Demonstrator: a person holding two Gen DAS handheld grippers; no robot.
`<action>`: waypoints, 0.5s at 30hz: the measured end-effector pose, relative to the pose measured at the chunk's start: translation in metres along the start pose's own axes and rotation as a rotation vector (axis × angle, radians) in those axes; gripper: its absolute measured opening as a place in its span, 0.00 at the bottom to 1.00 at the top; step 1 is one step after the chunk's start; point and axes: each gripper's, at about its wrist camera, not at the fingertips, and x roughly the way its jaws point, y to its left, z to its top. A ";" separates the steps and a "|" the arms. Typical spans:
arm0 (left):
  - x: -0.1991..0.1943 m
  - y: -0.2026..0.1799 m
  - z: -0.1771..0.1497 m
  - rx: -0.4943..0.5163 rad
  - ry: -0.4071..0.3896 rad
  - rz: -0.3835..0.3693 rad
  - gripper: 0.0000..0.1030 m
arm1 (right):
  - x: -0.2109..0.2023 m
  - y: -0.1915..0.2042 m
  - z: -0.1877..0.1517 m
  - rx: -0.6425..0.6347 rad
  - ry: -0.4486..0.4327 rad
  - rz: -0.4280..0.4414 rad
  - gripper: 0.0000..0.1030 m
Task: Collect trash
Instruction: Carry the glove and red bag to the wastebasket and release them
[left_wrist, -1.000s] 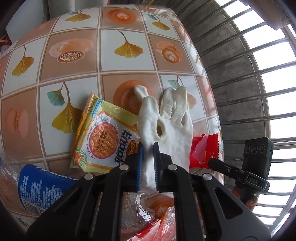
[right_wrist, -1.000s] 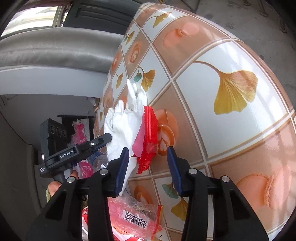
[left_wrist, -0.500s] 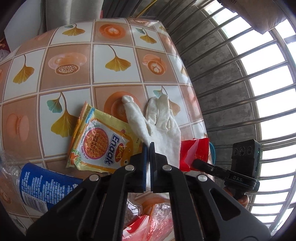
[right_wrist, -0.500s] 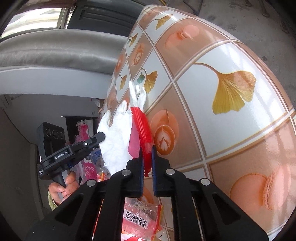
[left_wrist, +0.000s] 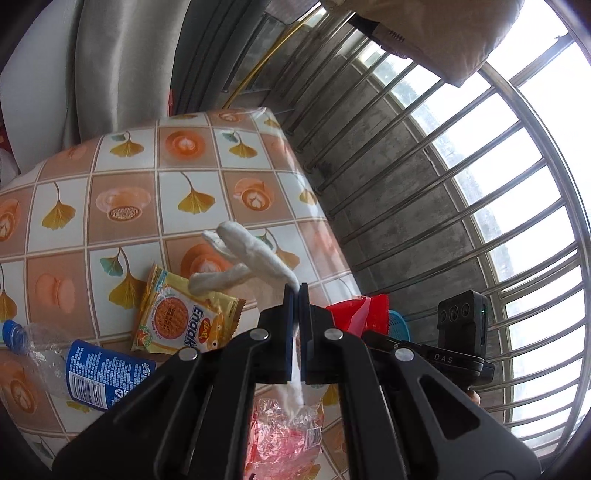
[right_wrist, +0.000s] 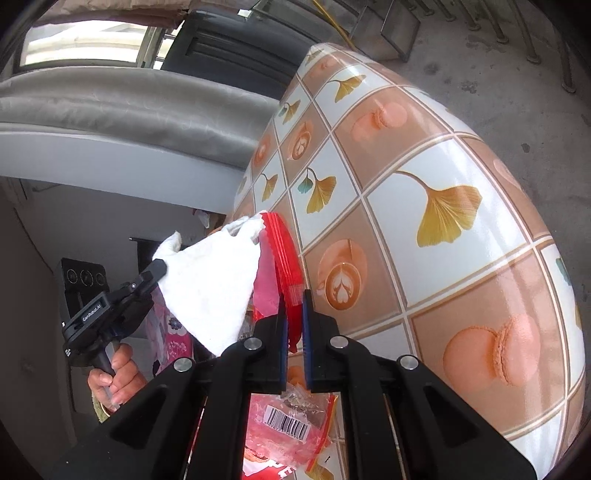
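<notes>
A table with a ginkgo-leaf cloth stands beside a barred window. The left gripper points down at it, jaws pinched on a white glove that hangs ahead of the fingers. The right gripper – jaws closed on a red wrapper – is lifted beside it. A yellow snack packet lies left of the left fingers.

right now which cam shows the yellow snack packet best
The left wrist view: the yellow snack packet lies face up on the table, label readable, beside the white glove. The right wrist view does not show it.
</notes>
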 end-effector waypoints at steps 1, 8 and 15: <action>-0.005 -0.003 0.000 0.005 -0.013 -0.003 0.01 | -0.005 0.001 0.000 -0.002 -0.009 0.002 0.06; -0.038 -0.027 -0.003 0.044 -0.079 -0.027 0.01 | -0.039 0.006 -0.004 -0.009 -0.059 0.018 0.06; -0.073 -0.062 -0.020 0.094 -0.114 -0.023 0.01 | -0.087 0.007 -0.019 -0.021 -0.122 0.050 0.06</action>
